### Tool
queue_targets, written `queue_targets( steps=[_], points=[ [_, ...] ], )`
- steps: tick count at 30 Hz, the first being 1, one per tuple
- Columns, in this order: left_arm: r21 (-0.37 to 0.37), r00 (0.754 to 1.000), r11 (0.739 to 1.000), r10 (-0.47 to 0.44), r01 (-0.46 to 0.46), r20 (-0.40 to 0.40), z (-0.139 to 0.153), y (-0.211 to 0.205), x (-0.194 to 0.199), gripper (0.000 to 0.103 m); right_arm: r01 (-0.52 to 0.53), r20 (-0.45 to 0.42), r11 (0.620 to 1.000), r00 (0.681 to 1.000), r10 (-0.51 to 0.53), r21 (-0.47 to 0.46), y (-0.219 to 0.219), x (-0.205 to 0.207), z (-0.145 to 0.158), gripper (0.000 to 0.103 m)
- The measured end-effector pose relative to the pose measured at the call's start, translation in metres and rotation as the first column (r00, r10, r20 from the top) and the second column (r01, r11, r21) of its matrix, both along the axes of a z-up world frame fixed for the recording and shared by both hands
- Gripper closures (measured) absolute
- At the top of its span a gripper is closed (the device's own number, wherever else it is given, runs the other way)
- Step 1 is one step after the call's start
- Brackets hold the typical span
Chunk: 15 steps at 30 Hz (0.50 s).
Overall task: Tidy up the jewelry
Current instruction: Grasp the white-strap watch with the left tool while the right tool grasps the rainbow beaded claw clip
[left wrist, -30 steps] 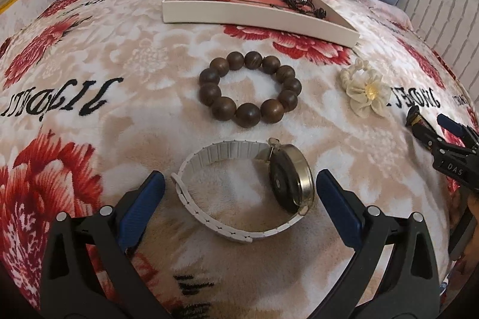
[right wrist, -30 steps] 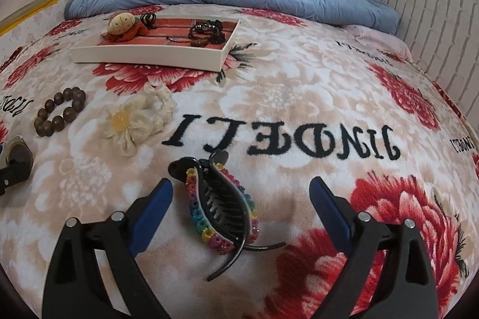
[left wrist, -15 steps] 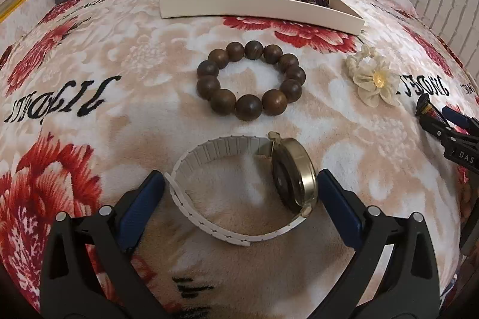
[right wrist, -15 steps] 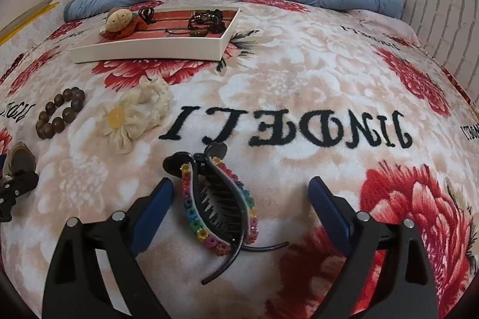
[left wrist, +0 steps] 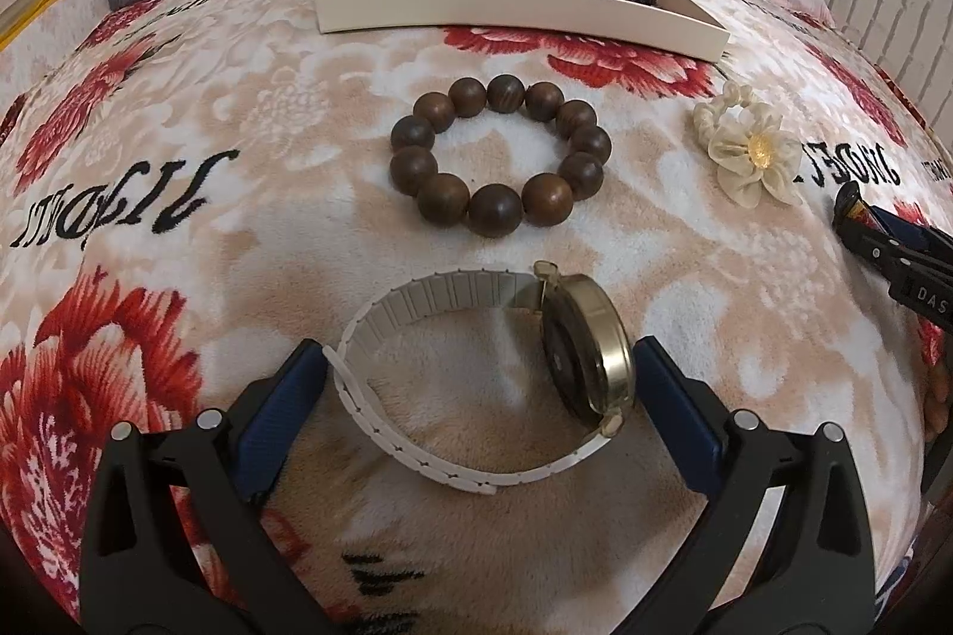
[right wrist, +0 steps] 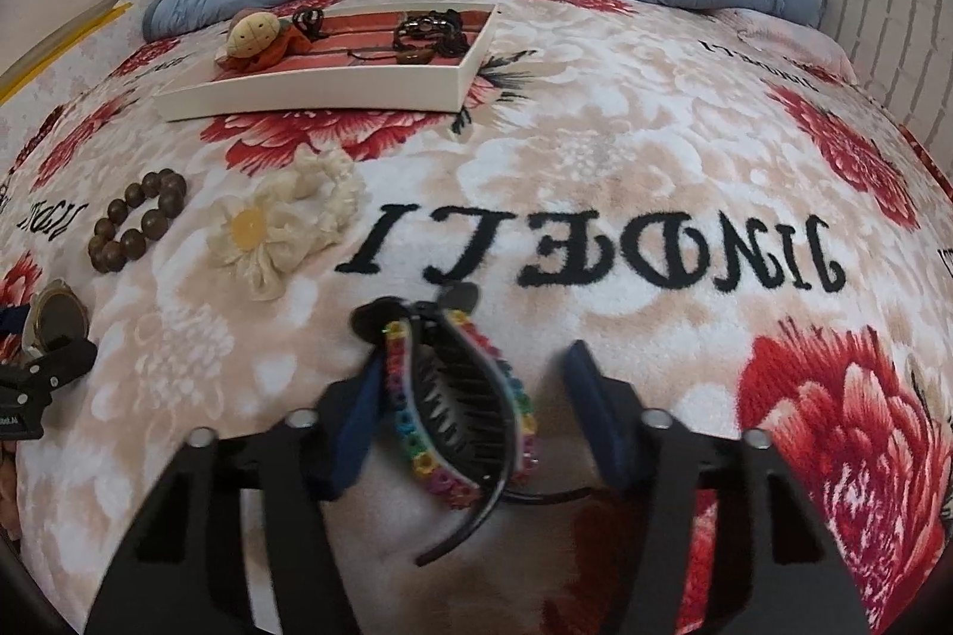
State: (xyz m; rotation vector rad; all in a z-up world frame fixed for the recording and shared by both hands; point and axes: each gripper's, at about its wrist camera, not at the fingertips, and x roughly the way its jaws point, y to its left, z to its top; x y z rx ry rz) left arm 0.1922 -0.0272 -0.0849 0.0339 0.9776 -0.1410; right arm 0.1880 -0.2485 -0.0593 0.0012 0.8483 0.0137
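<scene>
Right hand-held gripper (right wrist: 470,408) straddles the hair clip (right wrist: 458,408) on the bed (right wrist: 625,146), jaws just closing, half shut, right pad not touching. Left hand-held gripper (left wrist: 479,397) gapes around the watch (left wrist: 500,373). Next: squeeze, lift toward the tray (right wrist: 333,93) ahead.

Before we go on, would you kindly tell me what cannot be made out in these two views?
- Tray floor, left wrist view: the near wall hides it.
- Dark pieces in the tray, right wrist view: too small to identify.
- Hair claw, right wrist view: motion blur hides whether the right gripper jaws touch it.
</scene>
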Motion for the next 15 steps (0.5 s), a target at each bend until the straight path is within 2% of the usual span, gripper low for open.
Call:
queue_targets(
  steps=[4, 7, 11, 15],
  points=[
    [-0.008, 1.0, 1.0, 0.004, -0.004, 0.0, 0.0001, 0.0004, 0.0001, 0.005, -0.016, 0.002, 1.0, 1.0, 0.016, -0.019, 0.0049, -0.0008, 0.0005, 0.06],
    [-0.013, 1.0, 1.0, 0.009, -0.009, 0.001, 0.0009, 0.0014, -0.0001, 0.007, -0.019, 0.005, 1.0, 1.0, 0.019, -0.024, 0.0058, -0.0013, 0.001, 0.061],
    [0.006, 0.999, 1.0, 0.026, -0.026, 0.024, 0.0047, 0.0009, -0.0042, 0.024, -0.015, 0.005, 1.0, 1.0, 0.015, -0.016, 0.0052, -0.0019, 0.0015, 0.063],
    [0.002, 0.999, 1.0, 0.025, -0.025, 0.032, 0.0073, 0.0023, -0.0056, 0.03, -0.013, 0.006, 1.0, 1.0, 0.013, -0.026, 0.0057, -0.0016, 0.0023, 0.064]
  ],
)
